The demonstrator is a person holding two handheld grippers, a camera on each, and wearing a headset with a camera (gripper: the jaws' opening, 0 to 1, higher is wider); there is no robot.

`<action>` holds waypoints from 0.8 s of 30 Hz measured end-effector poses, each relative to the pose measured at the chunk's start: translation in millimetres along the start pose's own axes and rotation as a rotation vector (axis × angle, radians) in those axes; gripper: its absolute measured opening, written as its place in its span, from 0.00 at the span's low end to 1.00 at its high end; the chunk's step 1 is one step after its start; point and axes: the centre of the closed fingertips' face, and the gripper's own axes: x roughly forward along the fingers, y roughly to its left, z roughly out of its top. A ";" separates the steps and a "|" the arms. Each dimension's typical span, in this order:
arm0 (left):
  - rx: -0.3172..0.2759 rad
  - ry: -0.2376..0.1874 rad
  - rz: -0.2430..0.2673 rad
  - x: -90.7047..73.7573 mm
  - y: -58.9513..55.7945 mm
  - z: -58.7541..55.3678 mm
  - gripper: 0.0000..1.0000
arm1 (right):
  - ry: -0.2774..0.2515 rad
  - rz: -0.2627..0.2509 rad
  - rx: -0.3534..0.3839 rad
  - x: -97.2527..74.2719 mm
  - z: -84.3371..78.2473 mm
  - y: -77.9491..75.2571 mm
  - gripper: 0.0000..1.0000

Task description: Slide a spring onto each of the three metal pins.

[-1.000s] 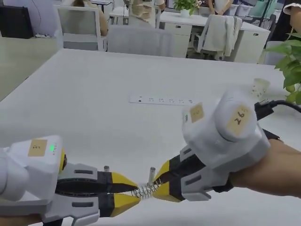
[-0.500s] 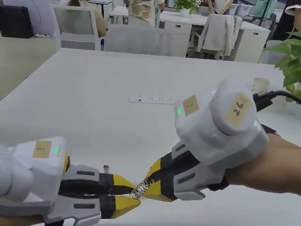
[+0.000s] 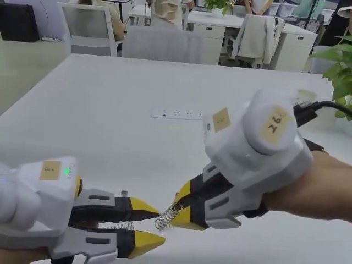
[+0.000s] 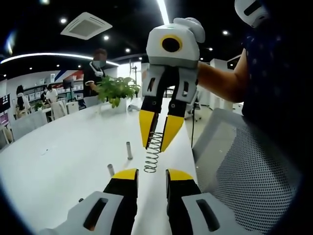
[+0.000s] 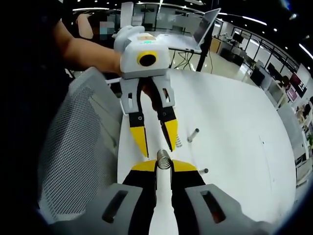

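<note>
Working over the white table (image 3: 137, 88), you are, by my reading, mid-way through carrying a spring to a pin, with no spring visibly seated yet. Your right gripper (image 3: 171, 212) has its jaws clamped on one end of the spring (image 3: 166, 215), and the rest of the coil pokes out free, slanting down toward the table. Your left gripper (image 3: 161, 225) faces it with jaws apart and nothing between them, its tips near the coil's loose end but not touching it. In the left gripper view, a taller pin (image 4: 129, 150) and a shorter pin (image 4: 111, 170) stand upright and bare on the table, just to one side of the hanging coil. In the right gripper view, a second spring (image 5: 178, 142) shows beside the left gripper's jaw. You cannot tell whether it sits on a pin or lies loose. The next move calls for swinging the held coil upright, centring its open end over a pin top, then lowering it straight so the wire does not snag. Loosen the grip only once several turns are over the pin.
</note>
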 end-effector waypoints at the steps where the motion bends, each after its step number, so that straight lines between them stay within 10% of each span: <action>1: -0.004 -0.001 0.006 -1.4 1.5 -0.5 0.16 | 0.005 -0.004 0.000 -0.9 -1.9 -1.3 0.07; 24: -0.130 0.018 0.179 -42.9 31.4 -30.4 0.40 | 0.095 -0.073 0.062 -27.9 -44.8 -26.7 0.07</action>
